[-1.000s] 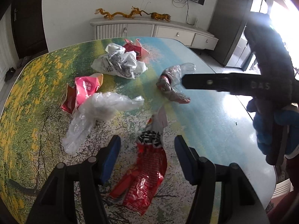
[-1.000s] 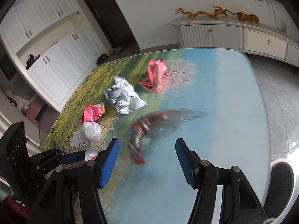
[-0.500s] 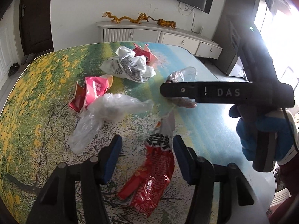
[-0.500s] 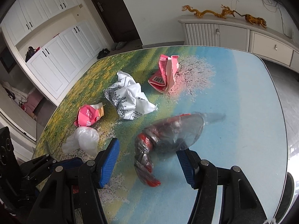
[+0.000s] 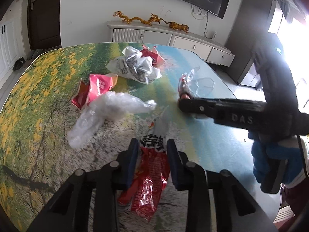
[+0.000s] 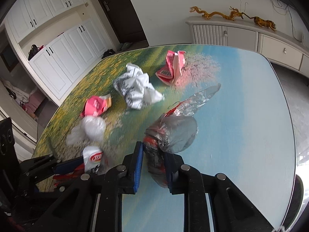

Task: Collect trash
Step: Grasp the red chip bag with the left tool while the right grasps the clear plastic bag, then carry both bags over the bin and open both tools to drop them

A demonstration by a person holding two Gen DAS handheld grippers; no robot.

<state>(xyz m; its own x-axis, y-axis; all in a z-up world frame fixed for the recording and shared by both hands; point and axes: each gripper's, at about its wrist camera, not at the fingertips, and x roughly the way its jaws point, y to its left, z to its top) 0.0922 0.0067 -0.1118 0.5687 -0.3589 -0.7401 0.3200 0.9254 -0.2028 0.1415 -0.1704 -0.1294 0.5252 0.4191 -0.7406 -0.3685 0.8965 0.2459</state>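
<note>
My left gripper [image 5: 152, 150] is shut on a red snack wrapper [image 5: 150, 176] that lies on the table; the wrapper also shows in the right wrist view [image 6: 92, 158]. My right gripper [image 6: 153, 154] is shut on a clear plastic wrapper with red print [image 6: 173, 129], also seen in the left wrist view [image 5: 195, 85] behind the right gripper's body [image 5: 222, 109]. On the table lie a crumpled clear bag [image 5: 108, 114], a pink packet [image 5: 96, 87], a white printed bag [image 5: 135, 67] and a red carton [image 6: 171, 67].
The table [image 6: 241, 116] has a landscape print and a rounded edge at the right. A white sideboard [image 5: 164, 36] stands behind it. White cupboards [image 6: 58, 58] stand at the left in the right wrist view.
Both grippers have closed: the left on the red snack wrapper, the right on the clear plastic wrapper. The right gripper moved forward onto its wrapper.
</note>
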